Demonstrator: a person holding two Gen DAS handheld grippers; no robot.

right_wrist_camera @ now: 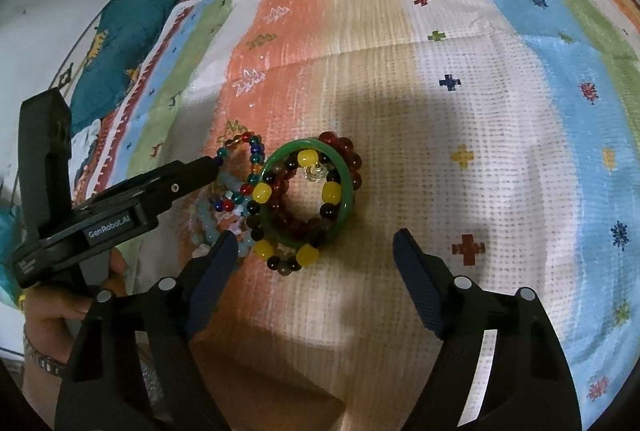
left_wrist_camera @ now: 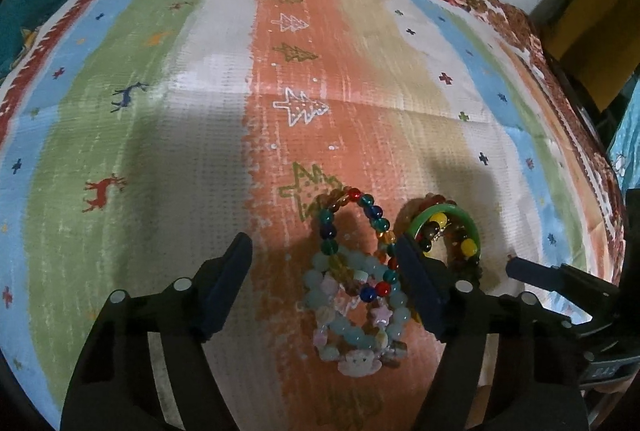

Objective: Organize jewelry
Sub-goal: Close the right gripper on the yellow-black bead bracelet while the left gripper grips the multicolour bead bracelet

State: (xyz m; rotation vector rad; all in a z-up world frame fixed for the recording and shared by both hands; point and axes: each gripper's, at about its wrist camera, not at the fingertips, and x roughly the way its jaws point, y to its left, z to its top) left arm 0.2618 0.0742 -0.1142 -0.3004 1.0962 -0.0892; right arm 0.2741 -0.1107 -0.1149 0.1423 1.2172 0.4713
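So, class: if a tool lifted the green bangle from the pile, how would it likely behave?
The green bangle looks like a smooth solid ring, so it would probably stay stiff, yet may slip between flat pads. Beaded bracelets lie threaded through it, so they may drag along. Set on edge, it could well roll.

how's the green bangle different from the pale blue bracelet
The green bangle is one solid smooth ring; the pale blue bracelet is strung from separate beads with star and animal charms. The bangle is deep green, the bracelet milky blue and pink. The bangle sits stacked with the yellow-and-dark bead bracelet and a dark red one; the blue bracelet lies under a multicolour glass-bead strand. Both lie on the striped cloth.
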